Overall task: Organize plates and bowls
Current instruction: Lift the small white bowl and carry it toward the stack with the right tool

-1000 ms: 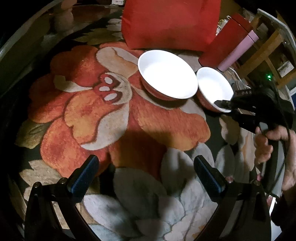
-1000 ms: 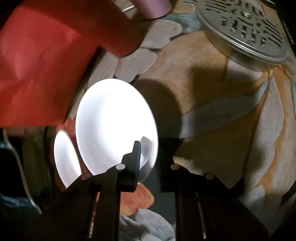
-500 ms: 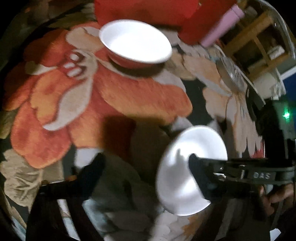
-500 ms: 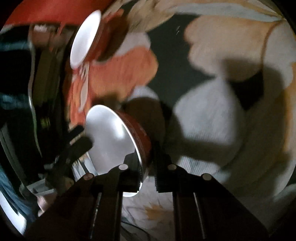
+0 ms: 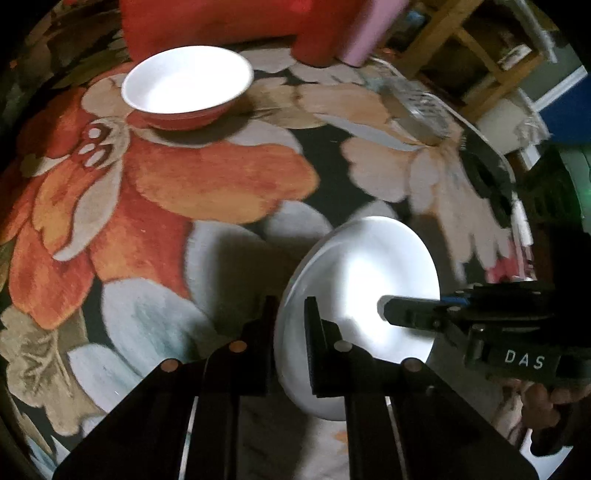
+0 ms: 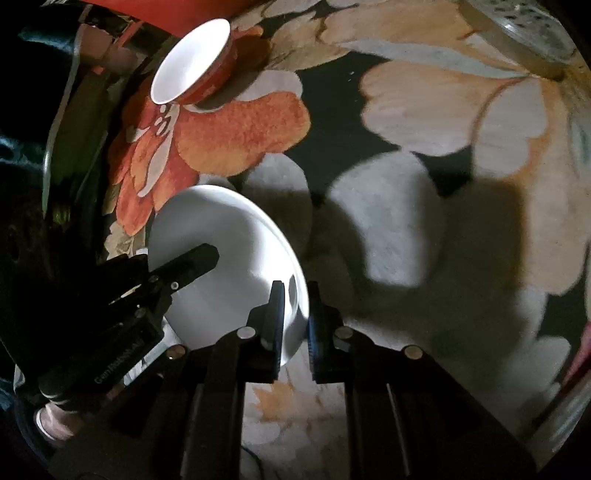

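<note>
Left wrist view: the left tool (image 5: 290, 314) is pressed together on the near-left rim of a small bowl (image 5: 360, 280), white inside, held tilted above the flower-patterned surface (image 5: 221, 184). The right tool (image 5: 386, 308) comes in from the right, one finger lying over the bowl's white inside, with a person's hand (image 5: 543, 398) behind it. A larger bowl (image 5: 186, 83), white inside and red outside, stands far left on the surface, well apart from the held one. A red cushion (image 5: 221, 18) lies behind it.

Right wrist view: the right tool (image 6: 295, 314) pinches the bowl's (image 6: 229, 251) right rim between its fingers. The left tool (image 6: 212, 256) reaches in from the left over the white inside. The larger bowl (image 6: 192, 61) stands far left.
</note>
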